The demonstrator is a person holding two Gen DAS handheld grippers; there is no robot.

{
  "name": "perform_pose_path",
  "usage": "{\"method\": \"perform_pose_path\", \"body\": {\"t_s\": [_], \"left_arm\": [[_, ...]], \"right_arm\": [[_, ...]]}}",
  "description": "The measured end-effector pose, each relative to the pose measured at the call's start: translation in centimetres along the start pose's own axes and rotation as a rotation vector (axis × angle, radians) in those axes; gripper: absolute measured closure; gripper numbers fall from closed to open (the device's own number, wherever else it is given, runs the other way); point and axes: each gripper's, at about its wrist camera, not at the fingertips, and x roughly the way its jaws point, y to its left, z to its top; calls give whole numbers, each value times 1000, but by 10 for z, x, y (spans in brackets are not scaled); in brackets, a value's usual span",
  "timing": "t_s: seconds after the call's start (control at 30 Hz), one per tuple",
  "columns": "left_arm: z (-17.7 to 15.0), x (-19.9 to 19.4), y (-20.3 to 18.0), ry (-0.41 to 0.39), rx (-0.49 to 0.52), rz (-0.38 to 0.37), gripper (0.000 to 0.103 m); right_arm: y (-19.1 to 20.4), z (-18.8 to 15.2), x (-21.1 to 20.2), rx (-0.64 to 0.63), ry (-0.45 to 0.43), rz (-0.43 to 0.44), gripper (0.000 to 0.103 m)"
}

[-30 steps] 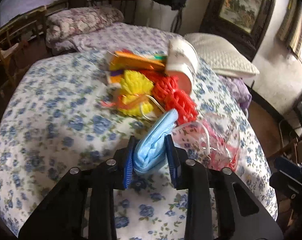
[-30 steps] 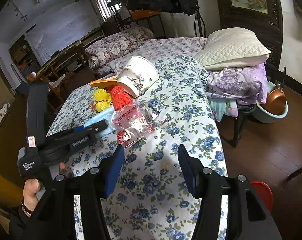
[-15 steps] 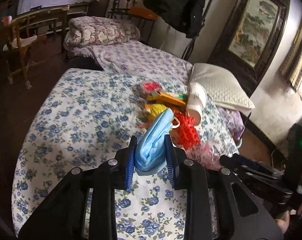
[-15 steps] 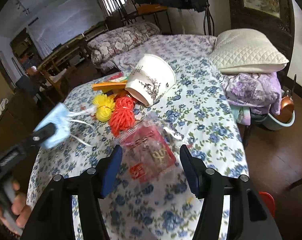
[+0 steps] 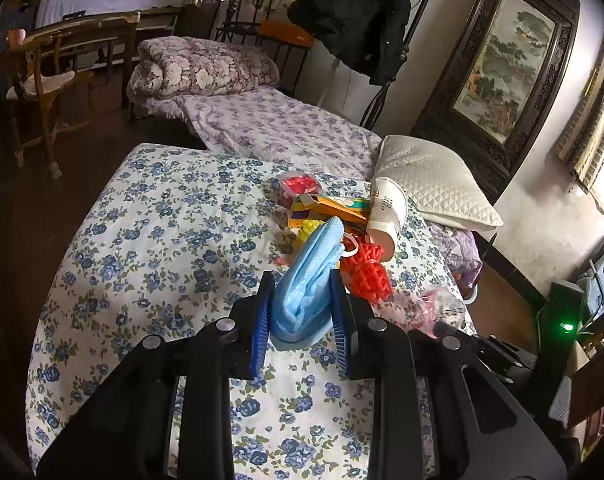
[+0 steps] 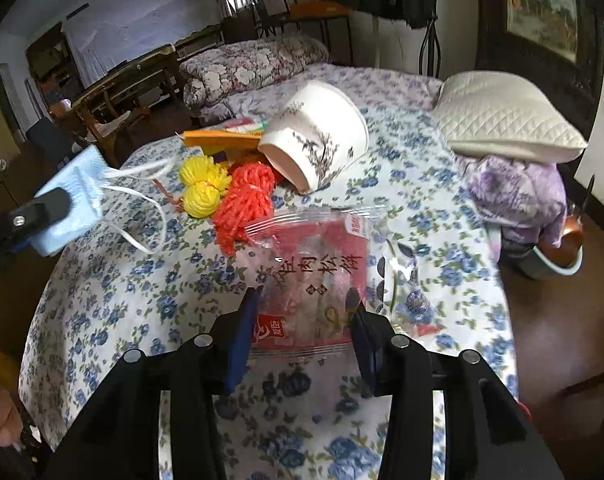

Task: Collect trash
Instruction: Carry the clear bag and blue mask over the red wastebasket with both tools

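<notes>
My left gripper [image 5: 302,280] is shut on a folded blue face mask [image 5: 305,292] and holds it lifted off the flowered bedspread [image 5: 162,240]. In the right wrist view the mask [image 6: 74,196] hangs at the left with its white ear loops dangling. My right gripper [image 6: 302,296] points down at a red snack wrapper [image 6: 309,264] lying flat on the bedspread. Its jaws are closing, with the wrapper's near end between the pads. The wrapper does not look squeezed.
Beyond the wrapper lie a red mesh ball [image 6: 246,200], two yellow mesh balls [image 6: 204,188], an orange carton [image 6: 222,140] and a tipped white paper bowl [image 6: 317,132]. A clear wrapper [image 6: 397,276] lies to the right. A white pillow [image 6: 505,116] sits at the bed's right edge.
The left gripper rose and drew back from the pile with the mask. The right gripper moved forward onto the red wrapper, and its jaws came closer together.
</notes>
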Motion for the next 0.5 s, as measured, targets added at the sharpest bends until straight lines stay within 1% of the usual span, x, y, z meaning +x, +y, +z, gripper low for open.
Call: {"method": "perform_pose_path", "body": {"t_s": [0.2, 0.33, 0.5], "left_arm": [[-6, 6, -10, 16, 29, -5, 75], [-19, 7, -20, 39, 72, 18, 75], [-43, -6, -43, 77, 84, -39, 75]], "right_arm": [[-5, -7, -43, 13, -39, 7, 60], [-17, -21, -76, 16, -70, -11, 60], [-43, -45, -111, 54, -86, 0, 60]]}}
